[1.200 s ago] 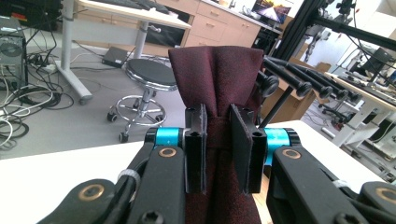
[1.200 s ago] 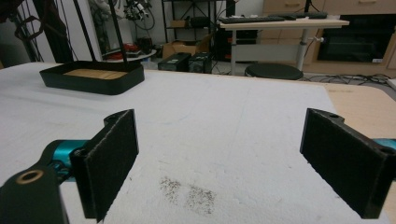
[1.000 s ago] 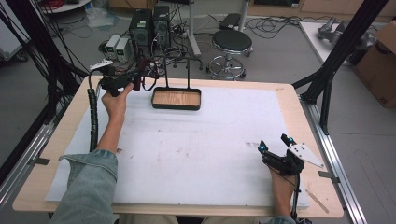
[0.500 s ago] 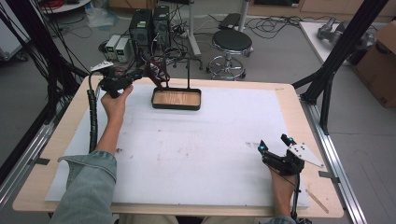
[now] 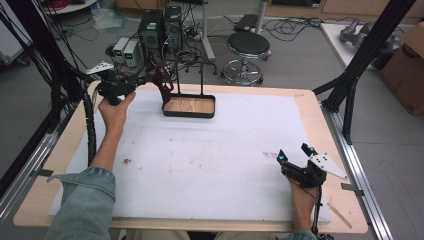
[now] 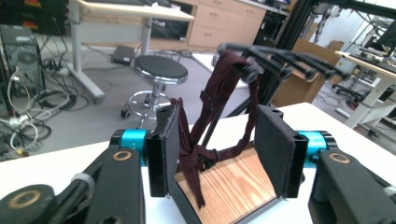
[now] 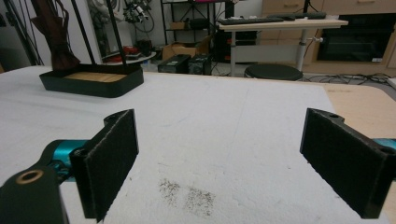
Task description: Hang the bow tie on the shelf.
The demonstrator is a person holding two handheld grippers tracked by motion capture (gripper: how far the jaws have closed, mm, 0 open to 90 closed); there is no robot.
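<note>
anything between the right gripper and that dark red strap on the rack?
Nothing visible. The right gripper sits open at the near right of the white mat, and only bare mat lies between it and the dark red strap hanging over the tray.

Two grippers: the left gripper (image 5: 150, 82) at upper left of the high view, the right gripper (image 5: 292, 153) at lower right. One black tray stand (image 5: 190, 106) with a wooden floor, upper centre. One dark red strap (image 6: 219, 93) draped over its rail. One round stool (image 5: 248, 45) behind the table
</note>
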